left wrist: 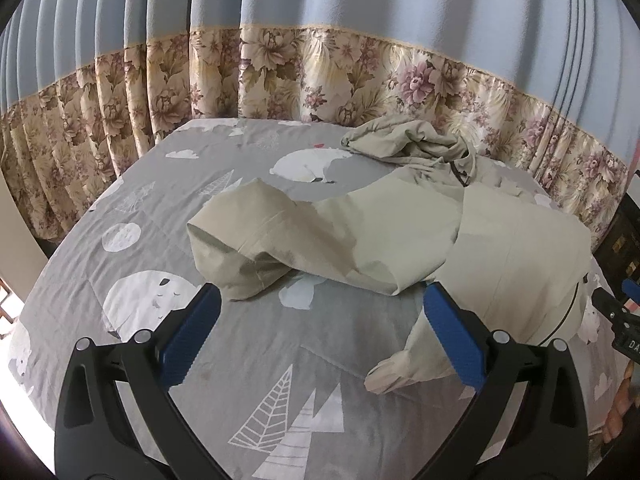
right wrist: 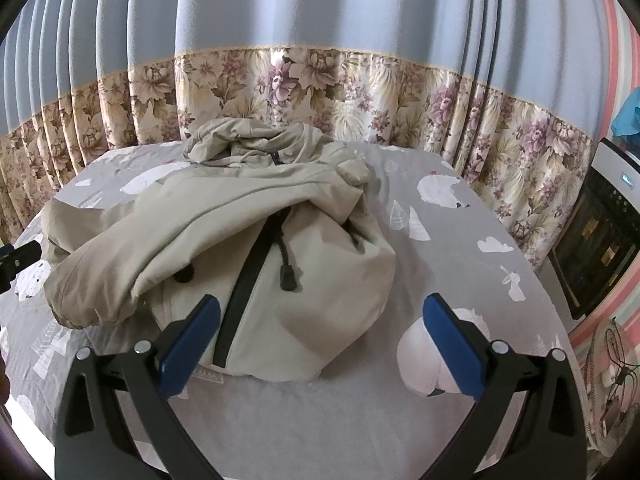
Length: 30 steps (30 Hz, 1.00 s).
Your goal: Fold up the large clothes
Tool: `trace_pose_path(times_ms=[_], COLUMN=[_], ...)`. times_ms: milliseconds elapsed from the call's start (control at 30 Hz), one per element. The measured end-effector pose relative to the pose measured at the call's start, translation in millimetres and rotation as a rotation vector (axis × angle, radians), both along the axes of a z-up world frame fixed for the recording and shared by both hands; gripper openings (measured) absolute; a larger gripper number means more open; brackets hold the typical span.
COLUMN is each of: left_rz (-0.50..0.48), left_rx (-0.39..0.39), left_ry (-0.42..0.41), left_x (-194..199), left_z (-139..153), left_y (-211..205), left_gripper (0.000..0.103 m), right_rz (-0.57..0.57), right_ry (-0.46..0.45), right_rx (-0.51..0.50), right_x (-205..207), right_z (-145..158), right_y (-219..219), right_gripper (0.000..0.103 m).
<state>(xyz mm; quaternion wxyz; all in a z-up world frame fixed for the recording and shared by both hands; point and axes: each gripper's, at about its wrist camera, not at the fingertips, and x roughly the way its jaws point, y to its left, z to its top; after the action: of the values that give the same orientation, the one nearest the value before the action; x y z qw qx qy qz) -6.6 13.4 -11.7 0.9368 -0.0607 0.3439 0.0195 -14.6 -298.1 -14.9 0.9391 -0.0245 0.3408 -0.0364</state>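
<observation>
A beige hooded jacket (left wrist: 400, 224) lies crumpled on the grey bed sheet (left wrist: 256, 344). In the left wrist view one sleeve stretches left, its cuff (left wrist: 224, 256) just beyond my open left gripper (left wrist: 320, 320); a hem corner (left wrist: 408, 364) lies by the right finger. In the right wrist view the jacket (right wrist: 320, 304) shows its black zipper (right wrist: 244, 292) and drawcord ends, the hood (right wrist: 240, 140) at the far side. My right gripper (right wrist: 320, 328) is open and empty, its left finger over the jacket's near edge.
Blue and floral curtains (left wrist: 320, 72) hang close behind the bed. A dark appliance (right wrist: 596, 240) stands at the right of the bed, cables (right wrist: 616, 368) below it. The other gripper's tip shows at the left edge of the right wrist view (right wrist: 20, 256).
</observation>
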Motion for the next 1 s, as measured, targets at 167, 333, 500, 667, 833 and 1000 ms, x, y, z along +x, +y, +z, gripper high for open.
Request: trace_pose_path(times_ms=[167, 333, 500, 667, 833, 1000], left_rz=[-0.009, -0.015, -0.007, 0.001, 0.016, 0.033], left_rx=[0.007, -0.010, -0.005, 0.012, 0.011, 0.024], left_ry=[0.000, -0.009, -0.013, -0.026, -0.029, -0.032], left_x=[-3.0, -0.6, 0.0, 2.9, 3.6, 7.4], left_z=[-0.9, 1.3, 1.5, 5.2, 3.5, 0.3], left_y=[-1.1, -3.6, -2.2, 1.6, 8.4, 16.8], left_gripper=[0.100, 0.100, 0.100, 0.100, 0.100, 0.100], right_rz=[0.008, 0.007, 0.019, 0.031, 0.055, 0.090], right_ry=[-0.001, -0.008, -0.019, -0.016, -0.020, -0.026], right_rx=[0.001, -0.001, 0.009, 0.021, 0.022, 0.020], right_x=[0.0, -1.0, -2.3, -2.2, -2.7, -2.5], right_z=[-4.3, -7.0, -5.8, -7.0, -5.8, -2.4], right_y=[-0.2, -0.1, 1.6, 3.0, 8.7, 21.1], right_gripper=[0.101, 0.101, 0.101, 0.101, 0.101, 0.101])
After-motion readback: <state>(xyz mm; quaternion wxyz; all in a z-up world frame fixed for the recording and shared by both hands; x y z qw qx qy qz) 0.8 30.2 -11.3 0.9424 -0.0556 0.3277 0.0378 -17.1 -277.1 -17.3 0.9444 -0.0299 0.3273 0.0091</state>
